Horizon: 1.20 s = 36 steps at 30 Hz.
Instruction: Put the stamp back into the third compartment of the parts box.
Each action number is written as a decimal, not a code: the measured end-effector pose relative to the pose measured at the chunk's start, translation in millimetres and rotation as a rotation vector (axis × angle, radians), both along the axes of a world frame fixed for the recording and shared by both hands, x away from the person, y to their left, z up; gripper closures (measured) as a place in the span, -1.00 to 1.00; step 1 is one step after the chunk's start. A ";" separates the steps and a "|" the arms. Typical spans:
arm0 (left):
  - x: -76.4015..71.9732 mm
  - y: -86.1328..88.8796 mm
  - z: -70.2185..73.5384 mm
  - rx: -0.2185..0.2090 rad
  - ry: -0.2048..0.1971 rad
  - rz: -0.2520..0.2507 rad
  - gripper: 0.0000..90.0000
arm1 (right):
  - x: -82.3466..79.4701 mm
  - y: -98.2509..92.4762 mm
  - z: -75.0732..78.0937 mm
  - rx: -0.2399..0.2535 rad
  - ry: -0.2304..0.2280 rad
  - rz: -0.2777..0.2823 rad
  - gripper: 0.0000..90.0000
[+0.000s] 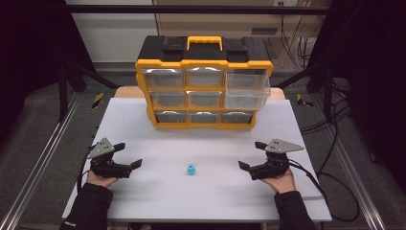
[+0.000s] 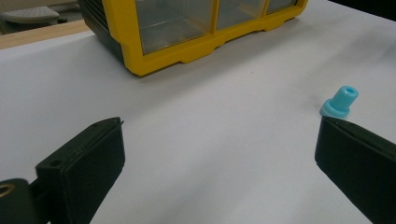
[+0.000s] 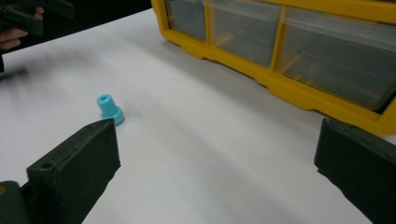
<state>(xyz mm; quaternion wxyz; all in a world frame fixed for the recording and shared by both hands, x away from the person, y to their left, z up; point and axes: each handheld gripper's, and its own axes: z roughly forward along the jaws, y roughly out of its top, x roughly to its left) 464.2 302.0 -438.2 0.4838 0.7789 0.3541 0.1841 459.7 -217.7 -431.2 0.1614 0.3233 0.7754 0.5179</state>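
Note:
A small light-blue plastic piece (image 1: 191, 169) stands upright on the white table (image 1: 206, 196), midway between my two grippers. It appears past the right jaw in the left gripper view (image 2: 340, 102) and past the left jaw in the right gripper view (image 3: 109, 110). My left gripper (image 1: 128, 154) rests at the table's left, jaws wide open and empty (image 2: 219, 154). At the right my right gripper (image 1: 253, 155) is held the same way, open with nothing between its jaws (image 3: 217, 158). Both point inward toward the blue piece and are apart from it.
A yellow and black drawer organiser (image 1: 205, 81) with clear drawers stands at the back middle of the table; its upper right drawer (image 1: 247, 91) is pulled out. Metal rails run along both sides of the table. Cables lie on the floor at the right.

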 end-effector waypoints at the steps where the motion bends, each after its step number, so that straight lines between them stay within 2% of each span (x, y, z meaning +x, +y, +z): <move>1: -0.1 0.0 0.3 0.000 -0.001 0.000 -0.97 | 0.4 3.4 -0.6 -0.001 0.003 0.007 -0.99; 10: -0.5 0.9 0.9 -0.004 -0.005 0.004 -0.97 | 4.1 29.6 -4.3 -0.060 0.045 0.051 -0.99; 22: -0.5 0.9 1.1 -0.001 -0.005 0.006 -0.97 | 8.5 61.6 -5.7 -0.112 0.077 0.089 -0.98; 25: -0.4 1.0 1.0 0.000 -0.005 0.007 -0.97 | 8.0 69.9 -6.6 -0.140 0.073 0.096 -0.99; 28: -0.1 1.2 0.8 0.000 -0.004 0.006 -0.97 | 8.1 77.5 -7.0 -0.135 0.074 0.109 -0.99; 36: 0.1 1.1 0.5 0.003 -0.001 0.008 -0.97 | 8.9 95.1 -10.2 -0.157 0.085 0.137 -0.98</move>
